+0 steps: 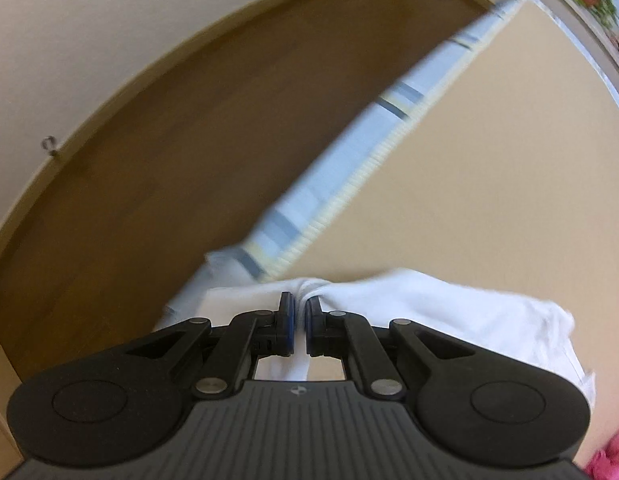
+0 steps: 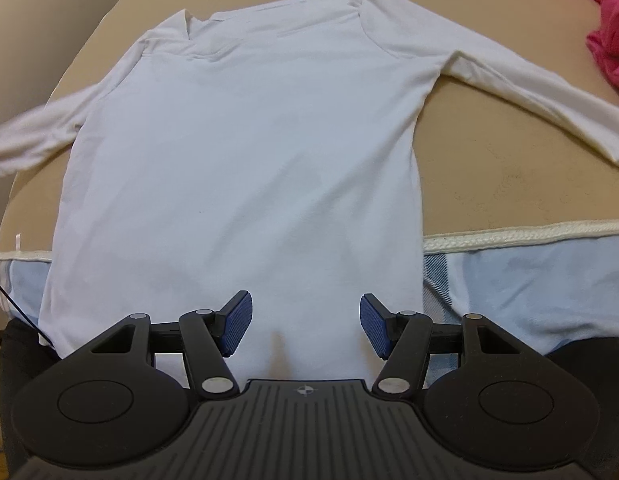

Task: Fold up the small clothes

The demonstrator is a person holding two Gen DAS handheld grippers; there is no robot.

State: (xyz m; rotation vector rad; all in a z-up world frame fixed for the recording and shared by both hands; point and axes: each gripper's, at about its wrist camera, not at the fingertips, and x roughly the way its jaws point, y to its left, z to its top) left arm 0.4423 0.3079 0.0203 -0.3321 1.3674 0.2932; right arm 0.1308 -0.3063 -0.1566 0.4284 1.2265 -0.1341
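**Left sleeve pinched, right tongs wide over the hem**

Nearest me, my left gripper (image 1: 300,322) is clamped on the white shirt (image 2: 245,160) sleeve. My right gripper (image 2: 305,326) gapes empty above the hem, overhanging the bed's piped edge (image 2: 509,236). Bare beige mattress (image 2: 509,160) lies right; pink clothes (image 2: 605,40) sit upper right.

A white long-sleeved shirt (image 2: 237,168) is spread flat on a tan bed surface (image 2: 509,168), with both sleeves stretched out to the sides and the hem draped over the piped mattress edge (image 2: 521,236). The right gripper (image 2: 305,326) is held above the hem with its blue-padded jaws parted and nothing clamped between them. A pink garment (image 2: 605,24) is seen bunched at the upper right corner, apart from the shirt.
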